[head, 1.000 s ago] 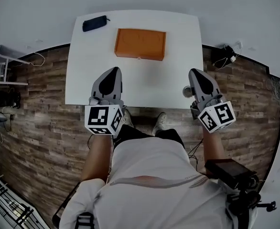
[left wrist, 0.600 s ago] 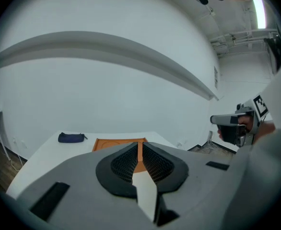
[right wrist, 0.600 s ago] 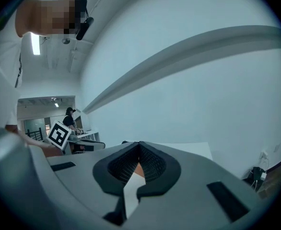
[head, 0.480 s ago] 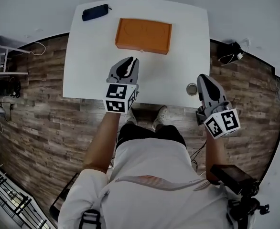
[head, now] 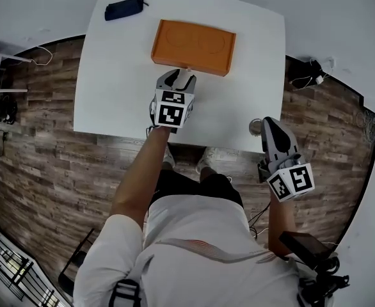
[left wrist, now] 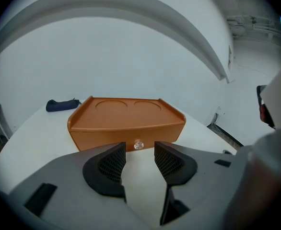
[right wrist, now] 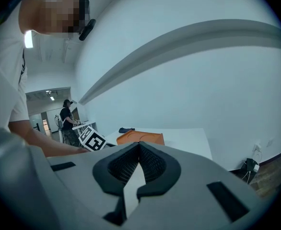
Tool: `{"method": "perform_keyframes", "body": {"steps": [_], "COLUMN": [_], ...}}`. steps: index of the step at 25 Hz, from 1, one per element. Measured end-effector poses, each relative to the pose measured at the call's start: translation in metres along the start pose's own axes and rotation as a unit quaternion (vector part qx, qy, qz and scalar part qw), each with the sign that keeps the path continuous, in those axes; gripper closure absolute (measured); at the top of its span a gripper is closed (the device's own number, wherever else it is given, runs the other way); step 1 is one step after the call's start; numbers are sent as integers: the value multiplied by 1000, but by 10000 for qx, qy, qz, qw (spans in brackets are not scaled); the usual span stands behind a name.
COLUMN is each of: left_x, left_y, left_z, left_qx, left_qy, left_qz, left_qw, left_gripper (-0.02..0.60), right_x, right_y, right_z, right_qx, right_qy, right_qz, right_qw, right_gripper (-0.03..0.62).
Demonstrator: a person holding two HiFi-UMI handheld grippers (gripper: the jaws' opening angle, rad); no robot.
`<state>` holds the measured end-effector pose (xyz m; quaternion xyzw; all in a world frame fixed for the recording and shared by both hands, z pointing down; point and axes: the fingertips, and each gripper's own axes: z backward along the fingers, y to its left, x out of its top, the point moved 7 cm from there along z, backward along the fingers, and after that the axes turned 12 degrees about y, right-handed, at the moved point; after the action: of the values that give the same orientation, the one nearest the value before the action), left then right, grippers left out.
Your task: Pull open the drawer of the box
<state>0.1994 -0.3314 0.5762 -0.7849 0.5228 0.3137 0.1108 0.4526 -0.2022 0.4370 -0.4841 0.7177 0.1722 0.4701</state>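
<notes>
An orange box (head: pixel 194 47) with two round hollows in its lid lies at the far middle of the white table (head: pixel 111 75). Its drawer front faces me, with a small clear knob (left wrist: pixel 138 144) at the middle. My left gripper (head: pixel 178 80) hovers just in front of that knob. In the left gripper view its jaws are opening, the gripper (left wrist: pixel 139 158) holds nothing, and the knob shows just beyond the gap. My right gripper (head: pixel 268 128) hangs at the table's near right edge, away from the box. In the right gripper view it (right wrist: pixel 139 153) is shut on nothing.
A dark blue pouch (head: pixel 124 8) lies at the table's far left corner, also in the left gripper view as the pouch (left wrist: pixel 63 104). A small round grey object (head: pixel 255 126) sits at the near right edge beside my right gripper. Wood floor surrounds the table. A person stands in the background.
My left gripper has moved forward from the table's near edge to just before the box's drawer front, and its jaws have parted. The right gripper has stayed low at the near right edge.
</notes>
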Motion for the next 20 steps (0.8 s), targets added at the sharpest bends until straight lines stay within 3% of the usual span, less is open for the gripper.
{"method": "perform_keyframes", "body": {"steps": [8, 13, 20], "left_x": [-1, -2, 0], "left_y": [-1, 0, 2], "left_z": [-23, -25, -25], "left_qx": [53, 114, 175], "left_qy": [341, 354, 312], "left_qz": [315, 557, 670], "left_qw": [9989, 9978, 9971], "left_gripper": [399, 400, 474], "right_x": [-9, -11, -14], "right_y": [-3, -4, -3], "right_z": [2, 2, 2], "right_qx": [-26, -37, -32], "right_qy": [114, 126, 144], "right_qz": [-82, -94, -119], "right_qw": [9999, 9999, 9998], "right_gripper": [591, 591, 591]}}
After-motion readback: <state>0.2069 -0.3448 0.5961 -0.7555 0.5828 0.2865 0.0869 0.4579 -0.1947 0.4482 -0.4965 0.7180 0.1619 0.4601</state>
